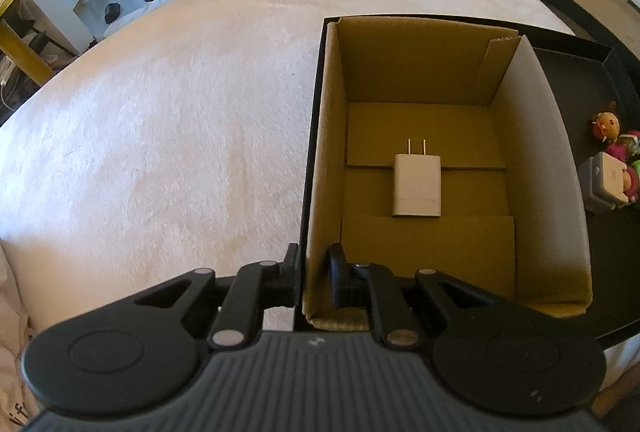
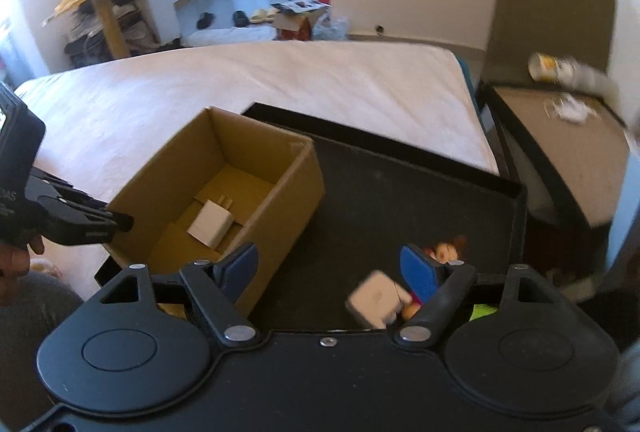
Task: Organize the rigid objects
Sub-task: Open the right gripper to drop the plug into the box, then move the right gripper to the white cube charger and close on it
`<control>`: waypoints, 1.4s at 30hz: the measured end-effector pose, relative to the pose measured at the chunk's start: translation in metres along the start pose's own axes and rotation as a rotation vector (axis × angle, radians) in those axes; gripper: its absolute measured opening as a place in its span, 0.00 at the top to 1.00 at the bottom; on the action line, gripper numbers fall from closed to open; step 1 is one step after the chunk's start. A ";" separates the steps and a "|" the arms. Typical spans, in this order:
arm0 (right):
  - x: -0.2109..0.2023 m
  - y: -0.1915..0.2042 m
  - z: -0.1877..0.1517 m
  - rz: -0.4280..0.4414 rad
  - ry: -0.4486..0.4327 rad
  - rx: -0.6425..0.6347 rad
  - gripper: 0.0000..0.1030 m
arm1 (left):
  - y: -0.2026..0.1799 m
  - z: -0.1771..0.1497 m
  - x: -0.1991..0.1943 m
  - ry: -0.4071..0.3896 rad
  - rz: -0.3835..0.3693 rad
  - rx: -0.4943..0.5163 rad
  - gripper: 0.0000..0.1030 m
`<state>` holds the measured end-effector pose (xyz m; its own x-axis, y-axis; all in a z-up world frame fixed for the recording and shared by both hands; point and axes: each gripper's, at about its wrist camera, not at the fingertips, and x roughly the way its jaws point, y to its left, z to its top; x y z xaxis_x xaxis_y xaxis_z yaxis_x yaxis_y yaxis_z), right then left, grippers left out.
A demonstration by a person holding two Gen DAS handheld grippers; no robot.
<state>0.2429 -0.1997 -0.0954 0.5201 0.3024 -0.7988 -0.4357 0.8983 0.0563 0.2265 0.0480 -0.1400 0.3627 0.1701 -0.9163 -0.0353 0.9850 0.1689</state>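
Note:
An open cardboard box (image 1: 532,136) stands on a black tray (image 1: 580,80) on the bed. A white plug charger (image 1: 418,188) lies flat on the box floor. My left gripper (image 1: 314,262) is shut on the box's near left wall, one finger inside and one outside. The right wrist view shows the left gripper (image 2: 122,222) at the box (image 2: 280,200) corner, with the charger (image 2: 212,224) inside. My right gripper (image 2: 328,268) is open above the tray (image 2: 400,192). A small grey-and-white block (image 2: 376,298) lies below it, close to the right finger. Small toy figures (image 2: 446,252) sit behind that finger.
White fleece bedding (image 1: 160,132) spreads left of and behind the tray. The toy figures (image 1: 606,124) and the grey block (image 1: 604,186) sit on the tray's right side. A dark bedside table (image 2: 568,136) with a paper cup (image 2: 546,66) stands to the right. A person's hand (image 2: 16,260) holds the left gripper.

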 end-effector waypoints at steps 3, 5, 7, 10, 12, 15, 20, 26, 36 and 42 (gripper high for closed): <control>0.003 -0.009 -0.012 -0.003 0.014 0.069 0.24 | -0.001 0.003 0.002 0.016 0.001 0.019 0.86; 0.004 -0.015 -0.019 0.000 0.024 0.105 0.24 | -0.001 0.004 0.004 0.027 -0.003 0.025 0.86; 0.006 -0.020 -0.025 0.004 0.031 0.126 0.24 | 0.001 0.006 0.005 0.037 -0.005 0.018 0.86; 0.008 -0.025 -0.030 0.015 0.036 0.122 0.24 | -0.001 0.009 0.007 0.045 0.007 0.029 0.85; 0.009 -0.027 -0.031 0.021 0.039 0.115 0.24 | -0.002 0.010 0.008 0.049 0.011 0.034 0.85; 0.013 -0.032 -0.035 0.019 0.052 0.124 0.24 | -0.003 0.011 0.009 0.054 0.013 0.034 0.85; 0.020 -0.044 -0.044 0.038 0.051 0.190 0.24 | -0.004 0.013 0.015 0.071 0.014 0.033 0.85; 0.035 -0.055 -0.053 0.040 0.088 0.247 0.24 | -0.006 0.016 0.021 0.080 0.018 0.036 0.85; 0.058 -0.059 -0.048 0.037 0.087 0.349 0.26 | -0.008 0.017 0.027 0.082 0.020 0.041 0.85; 0.077 -0.060 -0.045 0.006 0.112 0.391 0.34 | -0.007 0.016 0.027 0.080 0.012 0.035 0.85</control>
<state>0.2762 -0.2447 -0.1868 0.4261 0.2910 -0.8566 -0.1147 0.9566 0.2679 0.2512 0.0455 -0.1606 0.2866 0.1854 -0.9400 -0.0067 0.9815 0.1915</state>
